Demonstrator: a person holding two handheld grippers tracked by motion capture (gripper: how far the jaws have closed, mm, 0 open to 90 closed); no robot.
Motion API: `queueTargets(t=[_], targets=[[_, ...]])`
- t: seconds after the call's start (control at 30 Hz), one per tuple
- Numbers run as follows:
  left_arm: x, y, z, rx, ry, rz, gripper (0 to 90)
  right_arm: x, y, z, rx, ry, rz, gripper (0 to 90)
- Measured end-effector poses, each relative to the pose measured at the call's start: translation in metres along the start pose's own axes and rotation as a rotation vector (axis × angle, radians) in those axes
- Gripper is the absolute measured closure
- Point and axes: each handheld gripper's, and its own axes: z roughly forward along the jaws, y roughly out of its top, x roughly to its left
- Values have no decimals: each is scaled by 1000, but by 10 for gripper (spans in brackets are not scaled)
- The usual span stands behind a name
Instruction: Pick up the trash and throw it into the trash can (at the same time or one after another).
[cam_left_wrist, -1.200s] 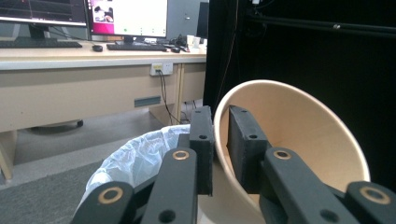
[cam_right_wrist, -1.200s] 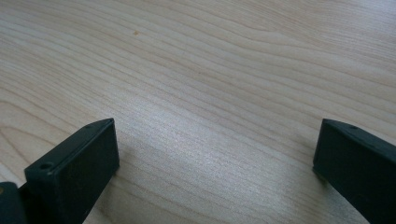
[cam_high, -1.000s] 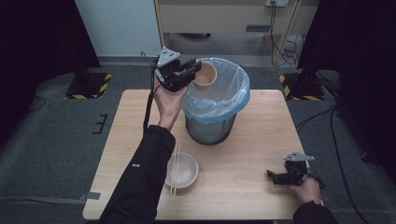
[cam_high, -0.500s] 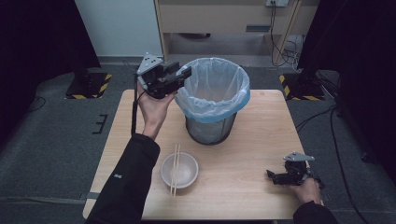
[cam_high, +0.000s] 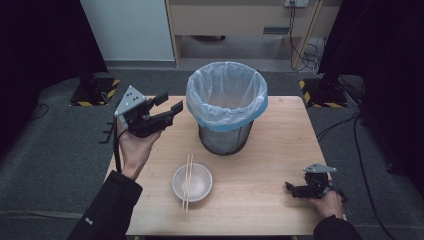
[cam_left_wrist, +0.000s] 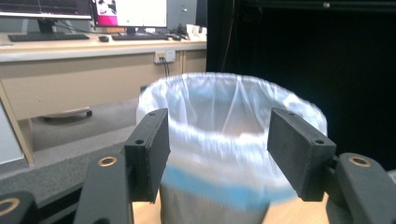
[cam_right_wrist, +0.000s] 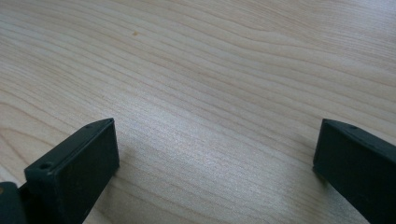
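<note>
Left gripper (cam_high: 169, 106) is swinging left off the bin (cam_high: 226, 105), jaws just opening, empty; right gripper (cam_high: 295, 189) is resting gaping near the table (cam_high: 280, 150) edge.

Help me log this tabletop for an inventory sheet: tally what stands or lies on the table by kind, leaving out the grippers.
Bins: 1, the mesh bin with a white and blue liner
Bowls: 1, the white bowl
Chopsticks: 2, the pair of chopsticks lying across the bowl
Total: 4
</note>
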Motion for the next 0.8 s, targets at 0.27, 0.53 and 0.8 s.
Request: queueTargets(t=[0.27, 0.53, 0.8], targets=[[7, -43, -25, 58, 3, -58, 366, 0, 0, 0, 0, 0, 0, 4], [0, -94, -23, 150, -16, -86, 353, 0, 0, 0, 0, -1, 0, 4], [3, -141, -13, 256, -28, -161, 344, 1, 0, 0, -1, 0, 2, 3]])
